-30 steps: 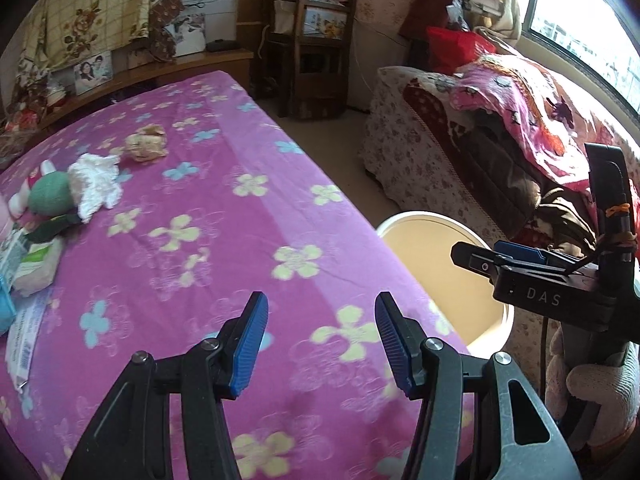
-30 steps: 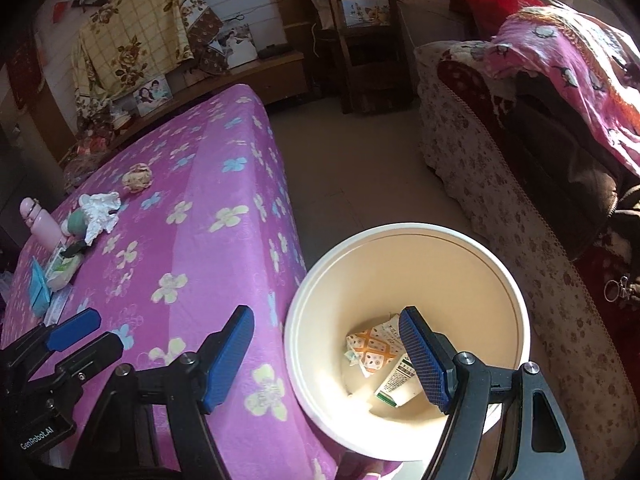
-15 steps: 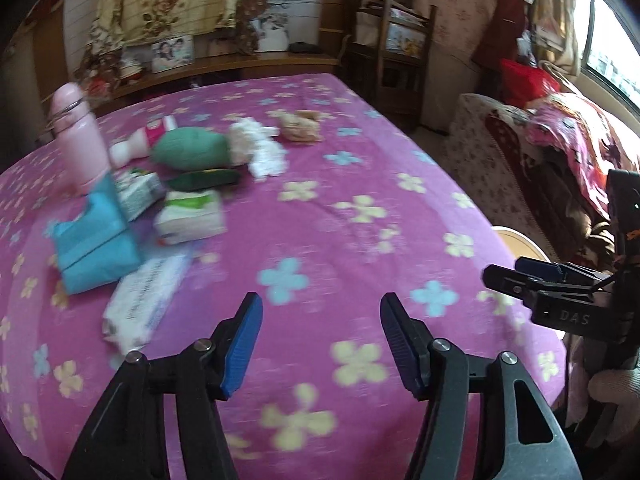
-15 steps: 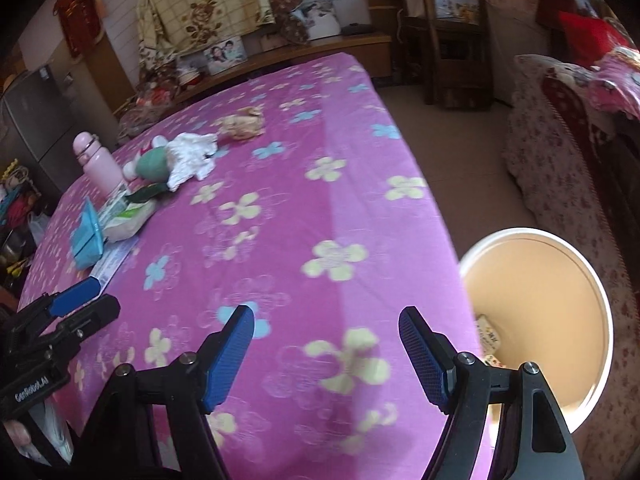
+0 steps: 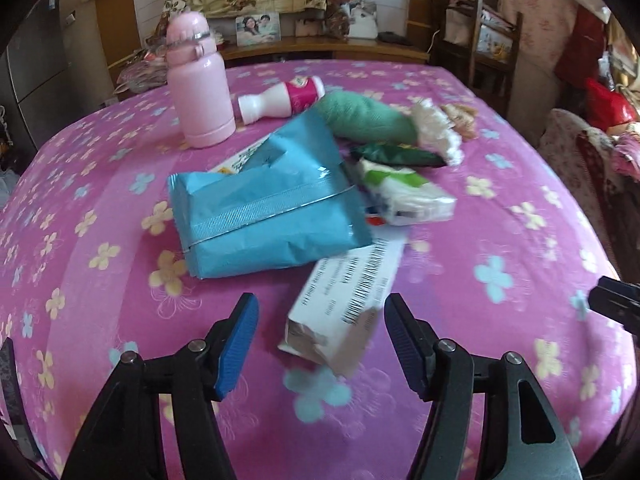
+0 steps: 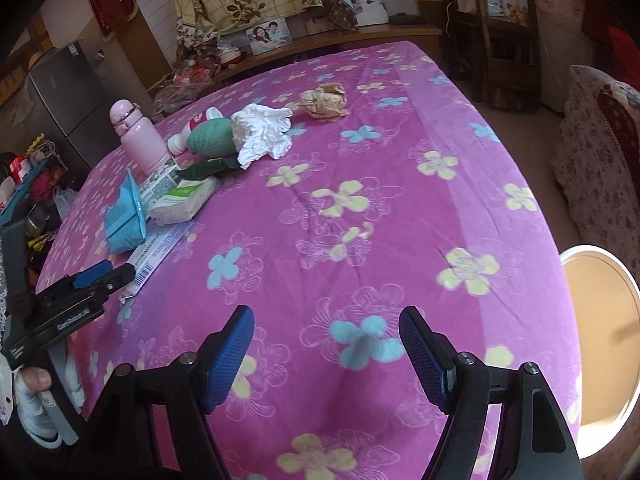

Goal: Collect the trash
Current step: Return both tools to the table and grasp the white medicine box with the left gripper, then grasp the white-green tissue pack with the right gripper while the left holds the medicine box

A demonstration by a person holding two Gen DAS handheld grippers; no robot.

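Note:
Trash lies on the pink flowered tablecloth [image 5: 500, 240]. My left gripper [image 5: 320, 340] is open, its jaws either side of the near end of a white printed carton [image 5: 348, 304], not touching it. Behind the carton lie a blue packet [image 5: 264, 212], a white-green tissue pack [image 5: 404, 196], a dark green wrapper [image 5: 396, 156], crumpled white paper [image 5: 436, 136] and a brown paper ball [image 5: 460, 116]. My right gripper [image 6: 324, 356] is open and empty over bare cloth. The cream trash bucket [image 6: 600, 320] stands beside the table at the right.
A pink flask [image 5: 198, 80] stands upright at the back left, with a small white-pink bottle [image 5: 280, 100] lying beside it and a green soft item [image 5: 360, 120]. A sofa [image 6: 600, 140] and a wooden chair [image 6: 504, 20] stand to the right.
Both grippers swung left from the bucket toward the pile of trash. My left gripper has come close to the white carton. Both stay open.

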